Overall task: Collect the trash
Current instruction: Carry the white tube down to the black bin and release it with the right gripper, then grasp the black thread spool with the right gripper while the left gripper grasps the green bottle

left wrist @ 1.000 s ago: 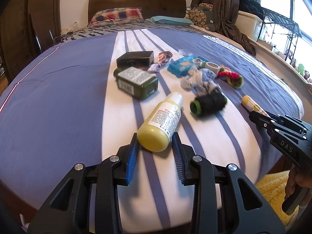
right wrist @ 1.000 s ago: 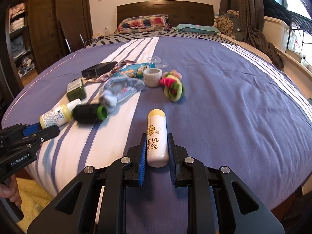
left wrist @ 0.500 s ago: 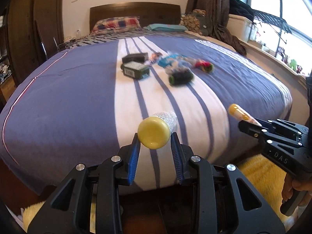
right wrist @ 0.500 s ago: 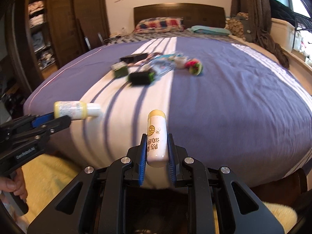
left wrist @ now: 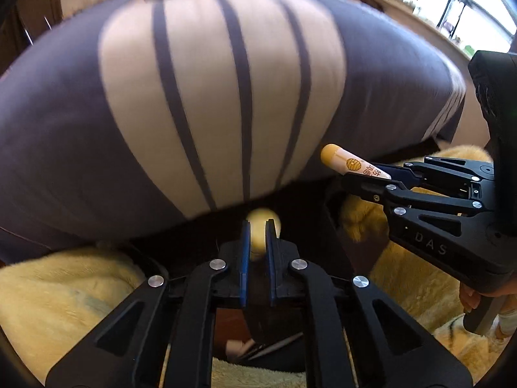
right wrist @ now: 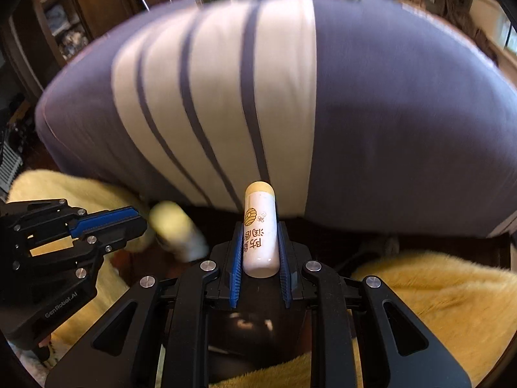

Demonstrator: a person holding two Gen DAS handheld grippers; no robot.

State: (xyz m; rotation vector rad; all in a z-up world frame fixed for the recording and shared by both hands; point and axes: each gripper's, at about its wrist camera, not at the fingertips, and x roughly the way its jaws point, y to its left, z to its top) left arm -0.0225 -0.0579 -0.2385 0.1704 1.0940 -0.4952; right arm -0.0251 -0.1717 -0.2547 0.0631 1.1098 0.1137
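Right gripper (right wrist: 258, 245): clamped on upright lip-balm tube (right wrist: 259, 229), lower centre. Left gripper (left wrist: 257, 242): nearly closed; blurred yellow bottle (left wrist: 262, 226) just beyond its tips; hold uncertain.

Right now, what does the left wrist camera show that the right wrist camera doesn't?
Only the left wrist view: a hand on the handle of the right gripper, and the bright window.
Only the right wrist view: wooden shelves at the left, and the left gripper seen from the side.
Both: the striped bedspread, the yellow rug, the white tube clamped in the right gripper, and a blurred yellow bottle at the left gripper's tips.
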